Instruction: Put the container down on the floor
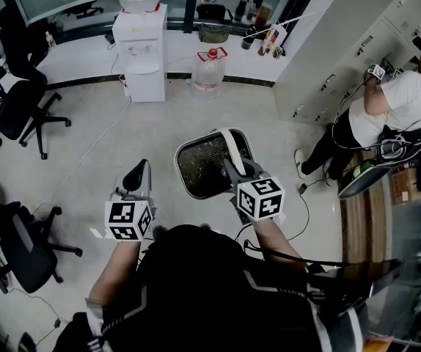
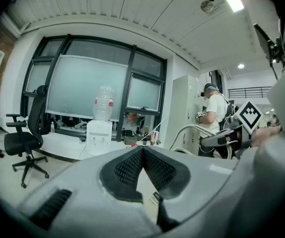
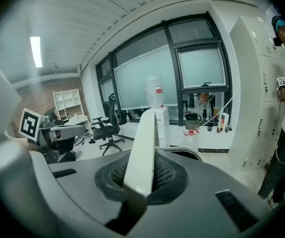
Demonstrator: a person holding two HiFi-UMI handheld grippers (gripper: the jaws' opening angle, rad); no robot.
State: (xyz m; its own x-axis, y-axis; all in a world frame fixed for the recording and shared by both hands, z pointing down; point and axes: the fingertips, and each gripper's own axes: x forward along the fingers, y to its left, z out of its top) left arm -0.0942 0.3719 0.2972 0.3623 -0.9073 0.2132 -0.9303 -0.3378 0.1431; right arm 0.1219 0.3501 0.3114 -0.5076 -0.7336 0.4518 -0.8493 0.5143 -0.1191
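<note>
The container (image 1: 187, 151) is a dark mesh bin with a white rim and a white strap handle (image 1: 232, 147); whether it hangs or rests on the pale floor I cannot tell. My right gripper (image 1: 238, 171) is shut on that handle. In the right gripper view the handle (image 3: 146, 133) runs up between the pads, with the bin's rim (image 3: 194, 152) just beyond. My left gripper (image 1: 137, 177) hovers to the left of the bin, apart from it. Its pads meet at the tips with nothing between them (image 2: 142, 149). The right gripper (image 2: 226, 136) also shows in the left gripper view.
A water dispenser (image 1: 141, 50) and a spare water bottle (image 1: 209, 68) stand by the far wall. Office chairs (image 1: 23, 116) (image 1: 20, 244) are at the left. White lockers (image 1: 342, 50) and another person (image 1: 386, 116) are at the right. A cable (image 1: 93, 149) crosses the floor.
</note>
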